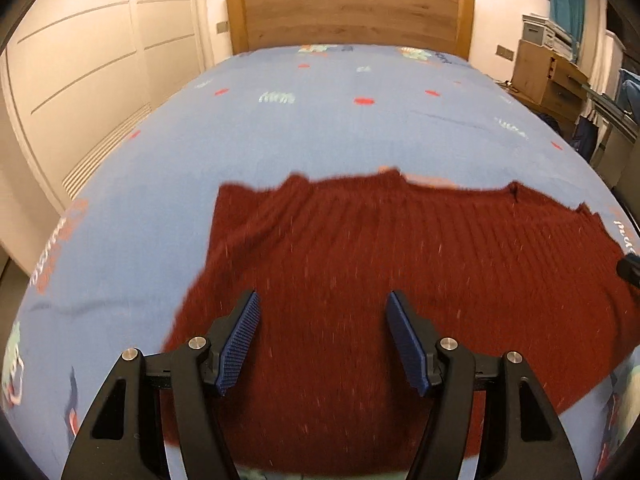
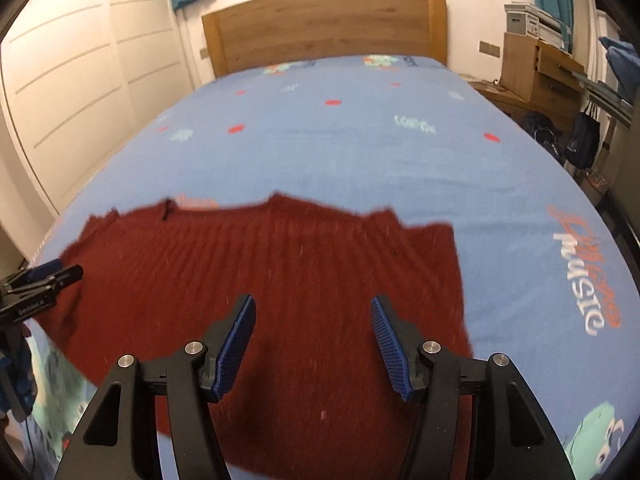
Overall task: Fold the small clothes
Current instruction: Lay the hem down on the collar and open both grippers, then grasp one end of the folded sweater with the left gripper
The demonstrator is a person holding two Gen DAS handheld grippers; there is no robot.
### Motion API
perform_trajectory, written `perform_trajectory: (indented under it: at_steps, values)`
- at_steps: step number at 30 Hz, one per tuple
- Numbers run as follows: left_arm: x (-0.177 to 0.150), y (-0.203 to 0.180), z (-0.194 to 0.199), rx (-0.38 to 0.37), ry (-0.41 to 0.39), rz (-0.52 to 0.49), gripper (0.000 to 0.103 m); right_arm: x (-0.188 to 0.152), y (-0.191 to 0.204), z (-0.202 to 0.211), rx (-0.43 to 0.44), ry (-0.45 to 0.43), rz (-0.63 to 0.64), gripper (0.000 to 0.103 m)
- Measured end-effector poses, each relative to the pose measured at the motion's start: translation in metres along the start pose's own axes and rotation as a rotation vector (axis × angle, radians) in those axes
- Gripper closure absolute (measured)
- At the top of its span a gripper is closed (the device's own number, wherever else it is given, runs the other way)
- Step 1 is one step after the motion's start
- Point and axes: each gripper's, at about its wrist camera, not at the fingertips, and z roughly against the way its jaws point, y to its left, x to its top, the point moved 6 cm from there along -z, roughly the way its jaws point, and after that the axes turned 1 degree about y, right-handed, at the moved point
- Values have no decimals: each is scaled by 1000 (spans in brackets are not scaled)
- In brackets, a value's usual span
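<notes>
Left tongs (image 1: 322, 300) and right tongs (image 2: 312, 304) half open, empty, above red knit (image 1: 360, 264) on bed (image 1: 320, 128). Soft, light, floppy; best pinched at corners.

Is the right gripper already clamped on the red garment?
No, the right gripper has its blue pads apart above the red knit garment, with no fabric pinched between them.

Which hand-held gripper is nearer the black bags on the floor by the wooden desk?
Right. The right hand-held gripper is over the red knit garment on the side toward the black bags; the left hand-held gripper is over its far side.
</notes>
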Motion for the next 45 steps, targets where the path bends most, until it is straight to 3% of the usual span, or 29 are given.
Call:
perform_trajectory:
  at_steps: [6, 15, 27, 40, 45]
  values:
    - [-23, -4, 2, 18, 4, 18, 42, -33, -11, -17, -13, 53, -77, 41]
    - [-26, -4, 0, 24, -8, 26, 40, -33, -13, -18, -11, 50, -117, 41]
    - [-28, -3, 6, 15, 7, 28, 40, -49, -20, 24, 22, 31, -195, 41]
    - [-52, 7, 46, -13, 63, 110, 40, -75, -26, 62, 38, 34, -245, 41]
    - [-63, 19, 60, -70, 101, 229, 40, -88, -24, 74, 56, 37, -267, 41]
